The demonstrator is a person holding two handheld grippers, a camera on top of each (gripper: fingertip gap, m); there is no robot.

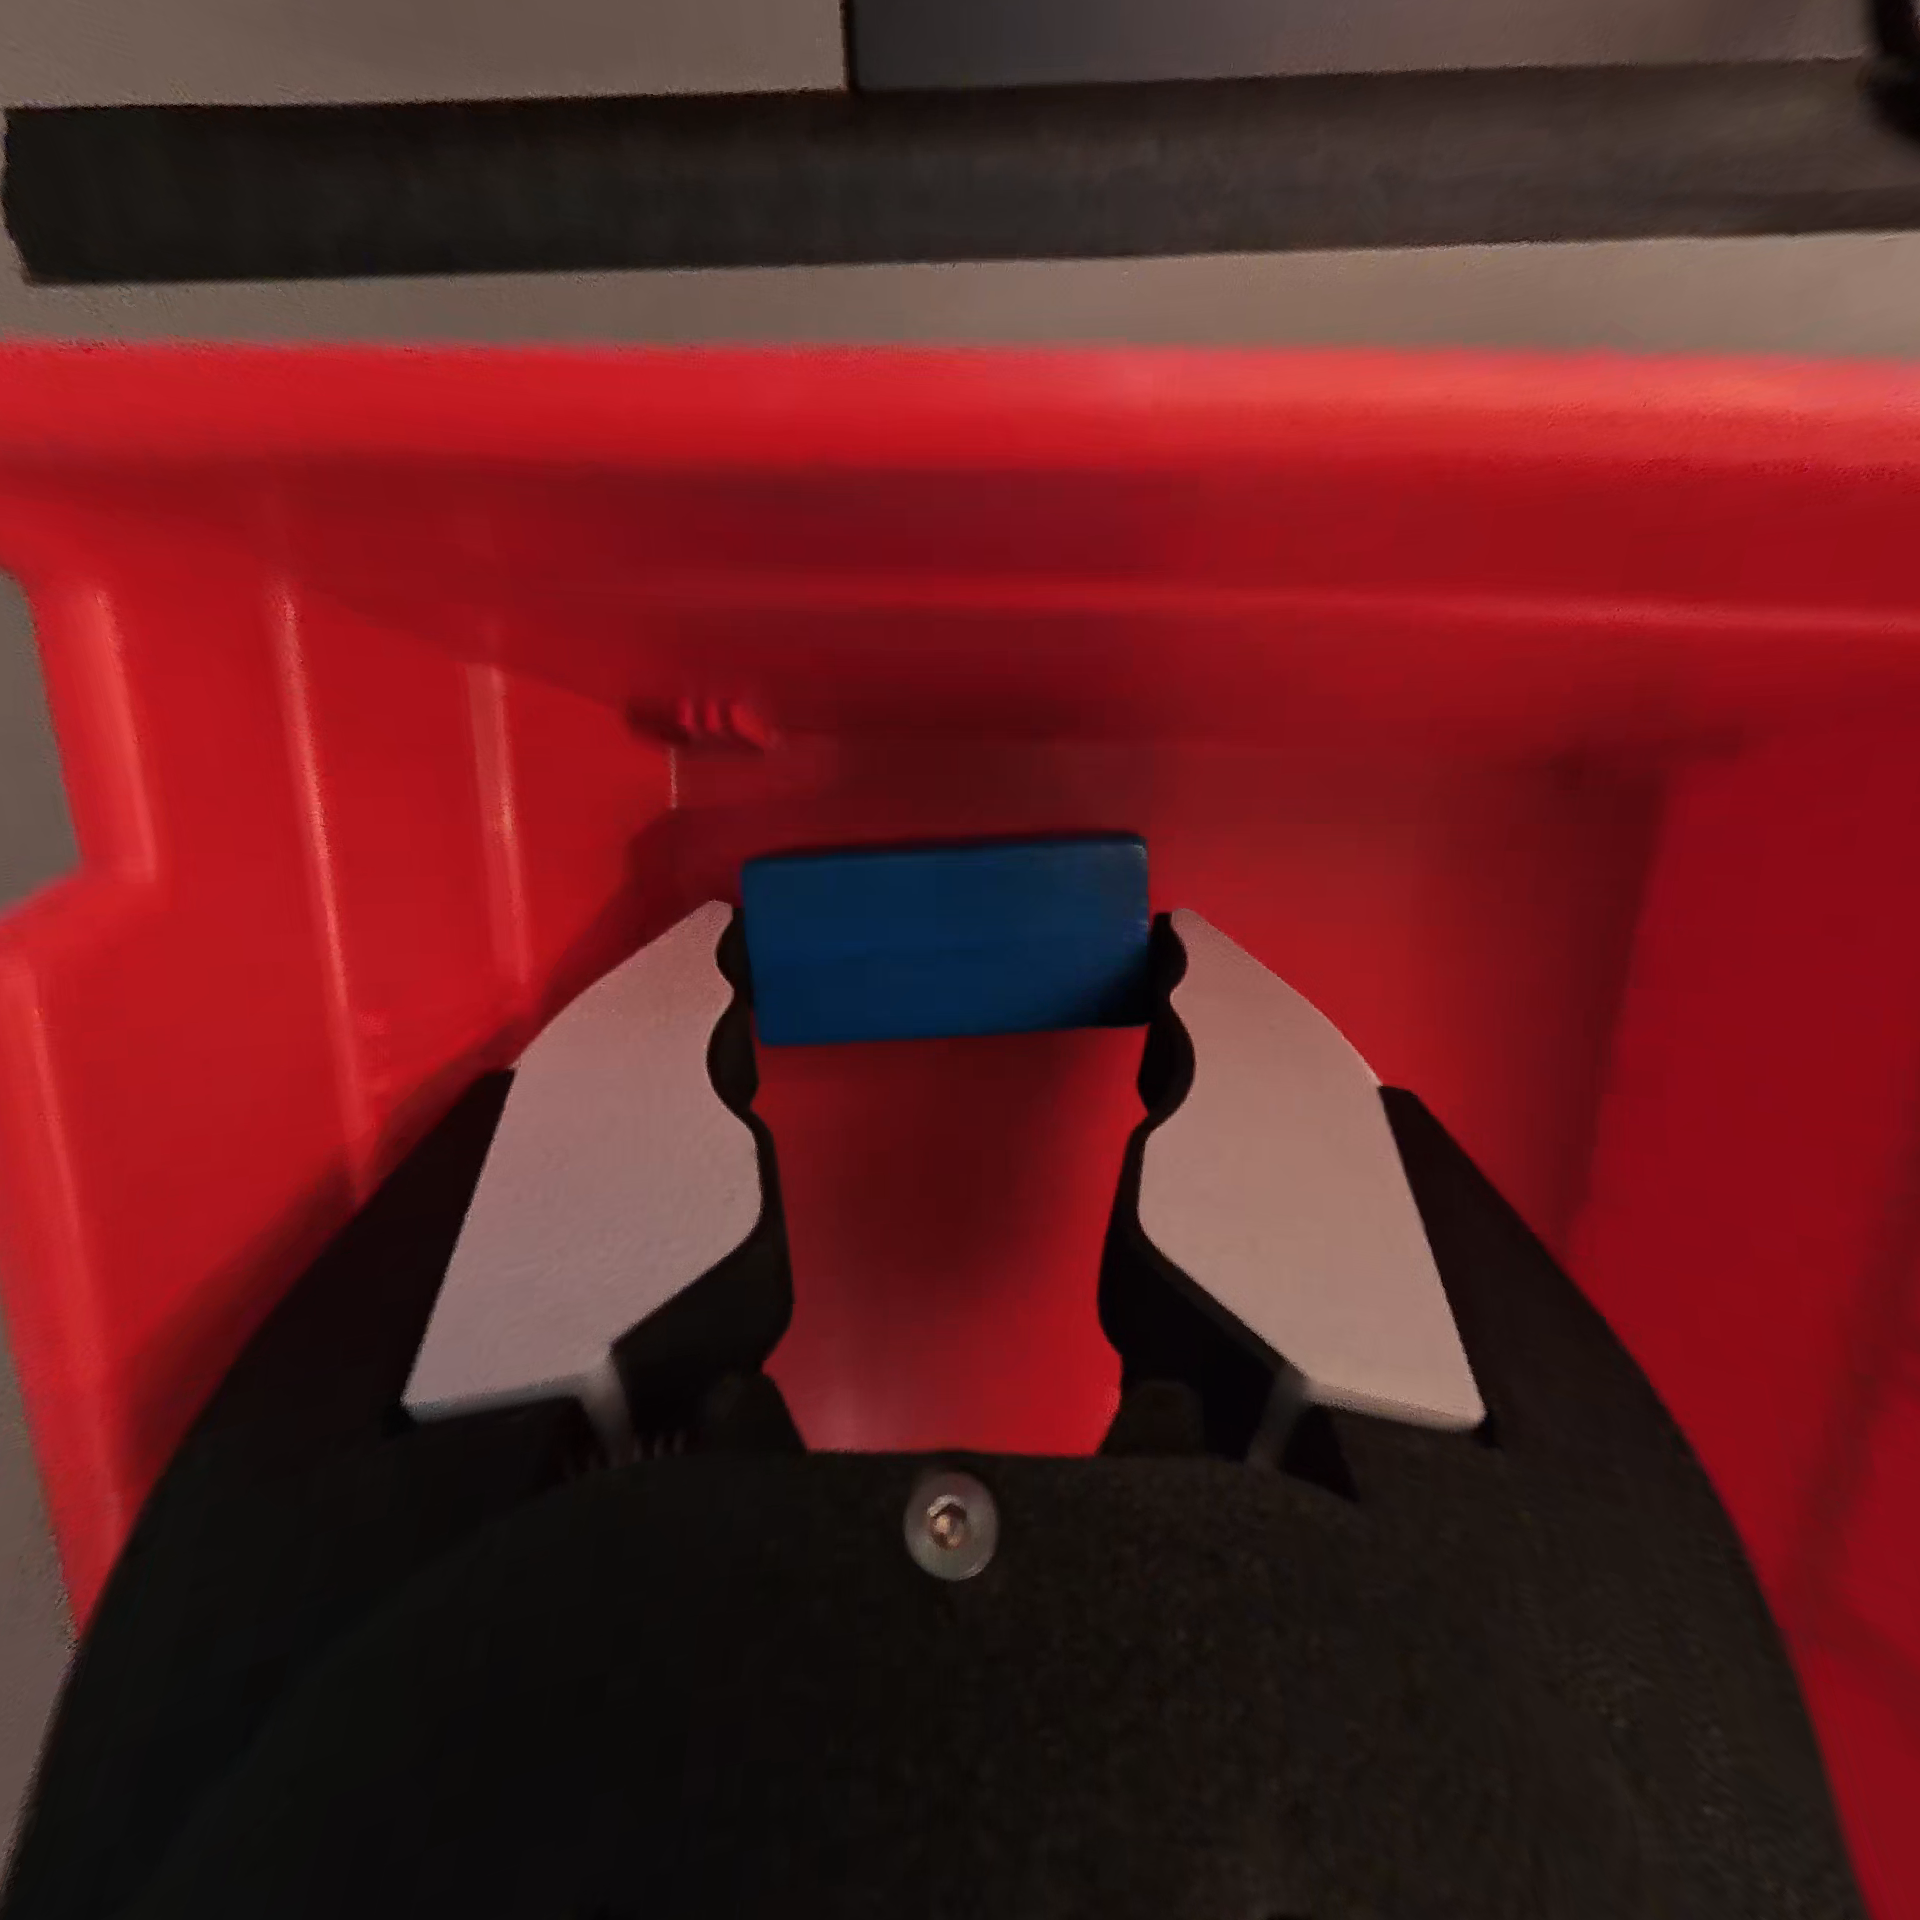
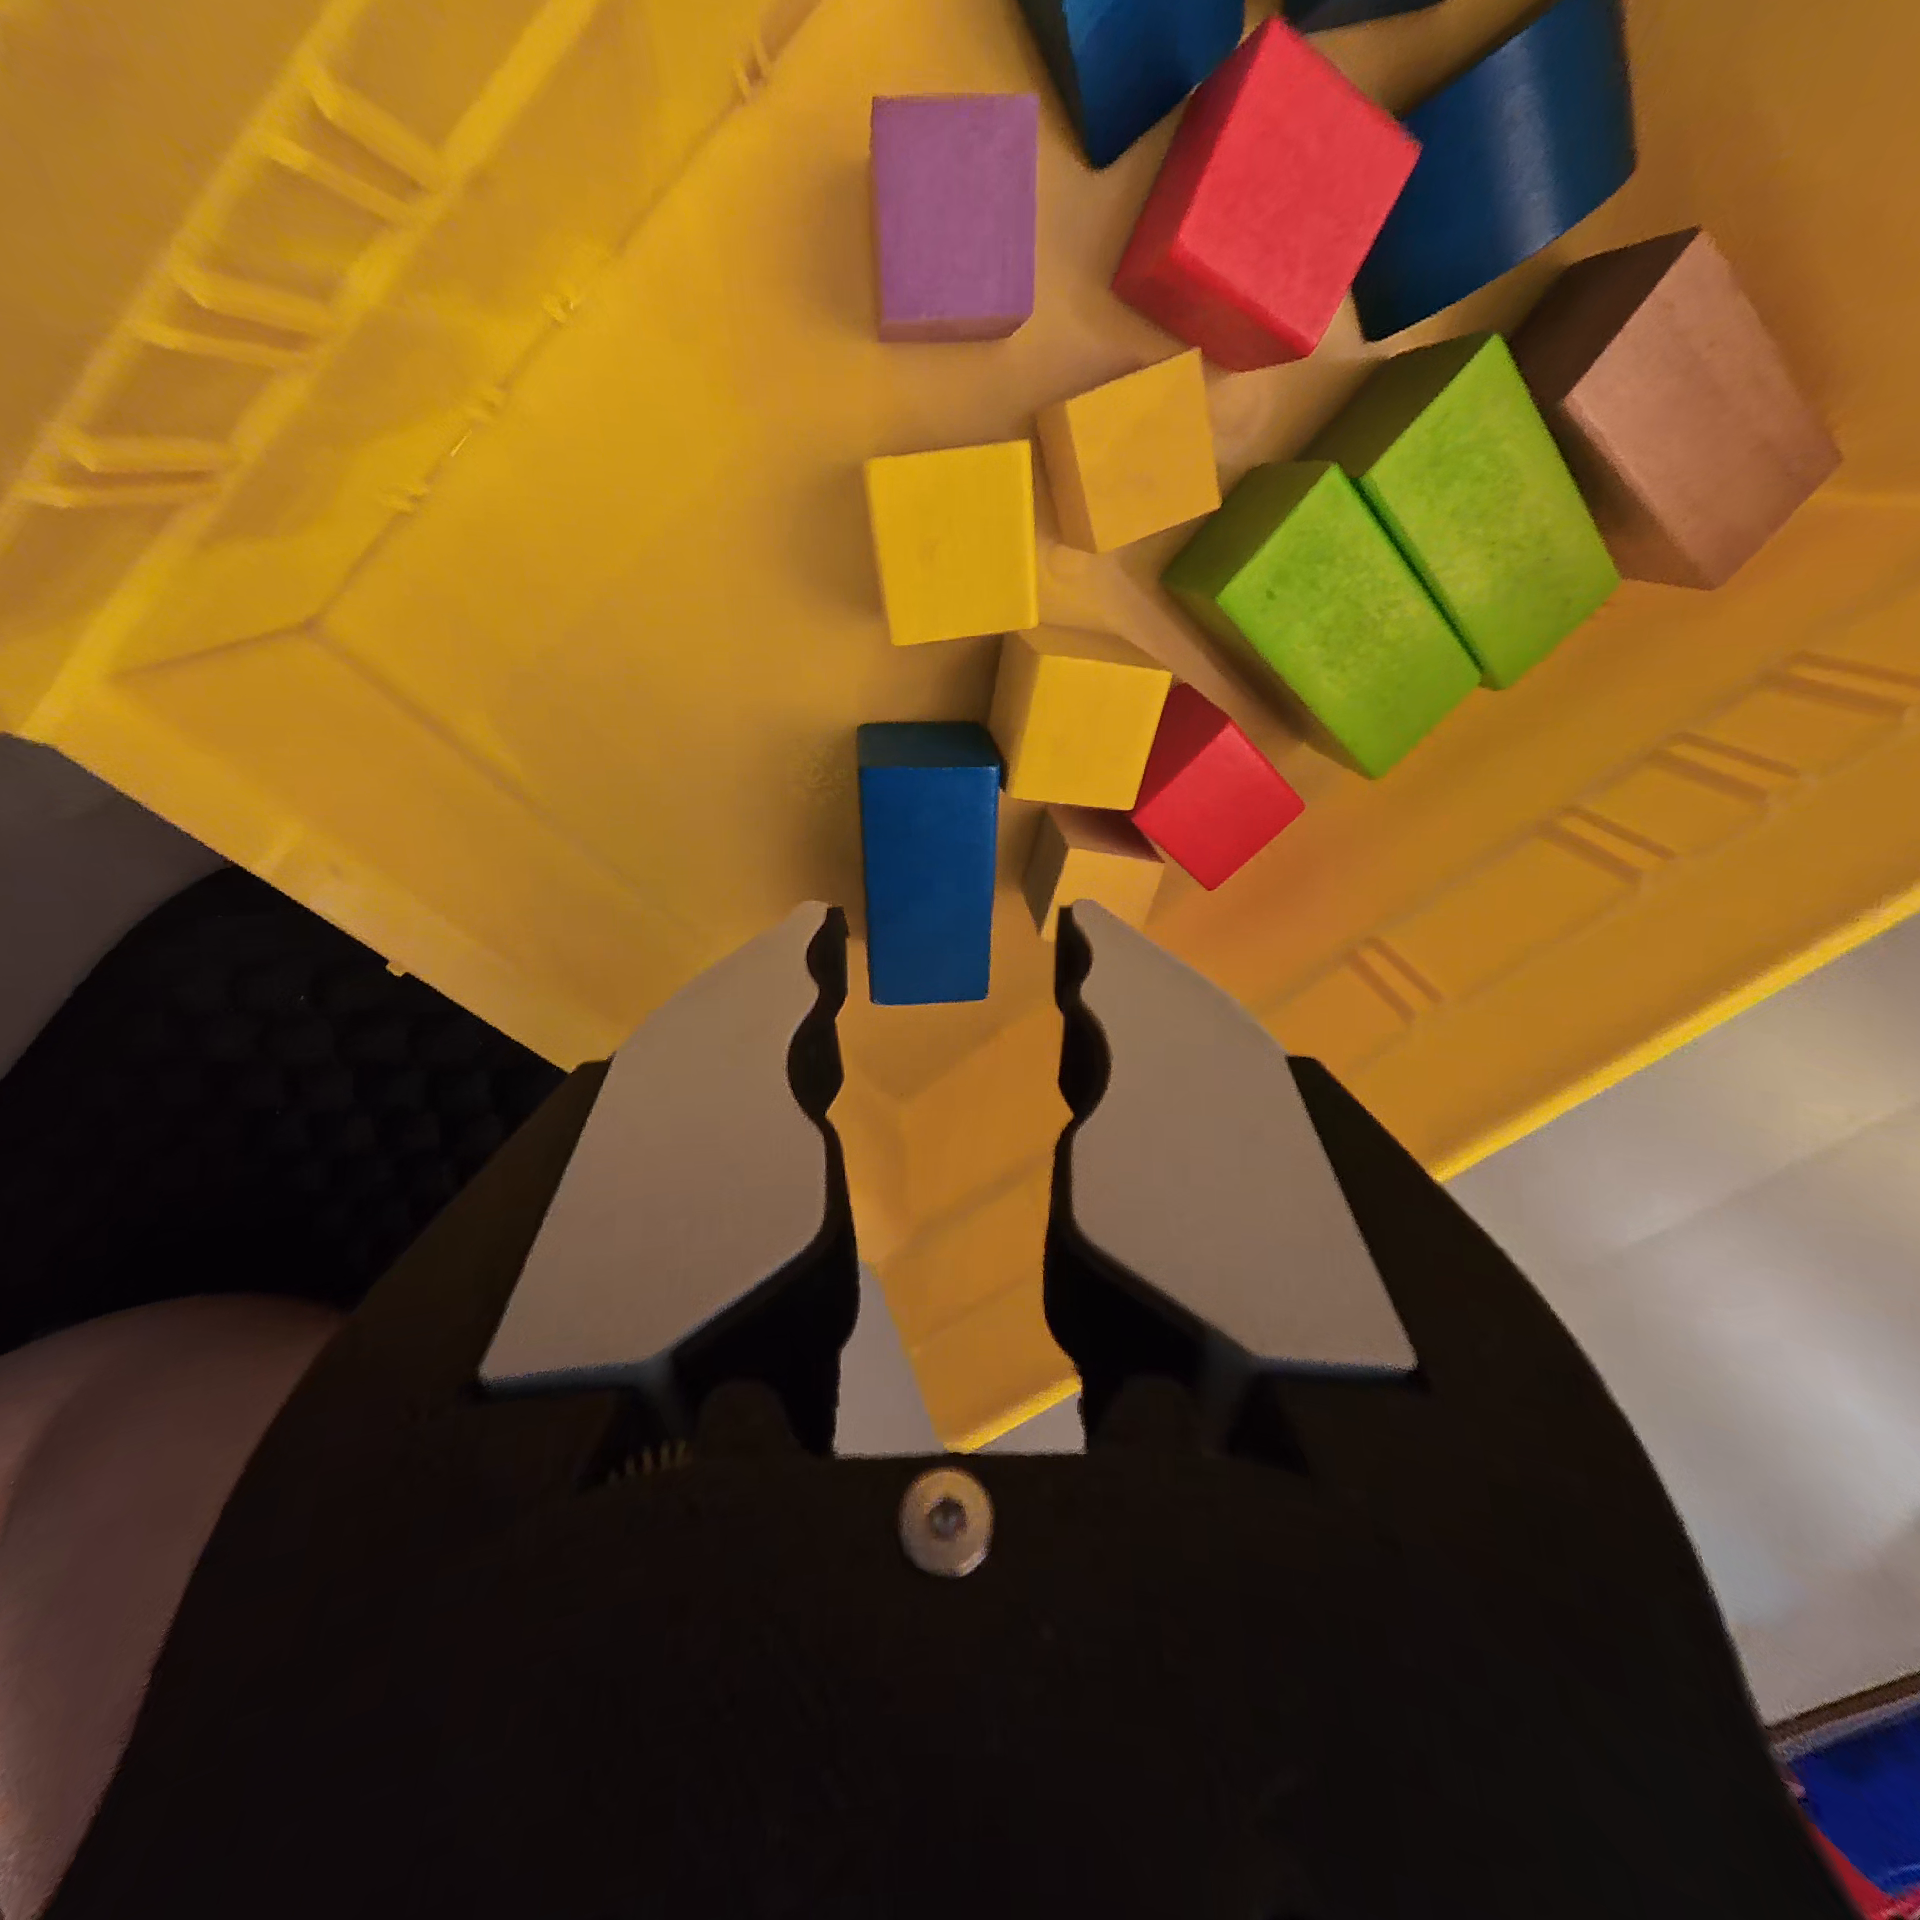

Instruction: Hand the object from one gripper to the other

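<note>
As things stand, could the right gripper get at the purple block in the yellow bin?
Probably yes. The right gripper is open around a blue block, and the purple block lies flat farther ahead with bare yellow bin floor beside it.

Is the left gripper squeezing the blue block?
Yes, shut on it: the left gripper has both fingertips pressed against the blue block's ends, over the red bin.

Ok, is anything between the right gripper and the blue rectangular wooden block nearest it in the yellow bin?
Nothing visible does. The blue rectangular wooden block sits between the right gripper's open fingers; a yellow wooden cube crowds its right side.
</note>
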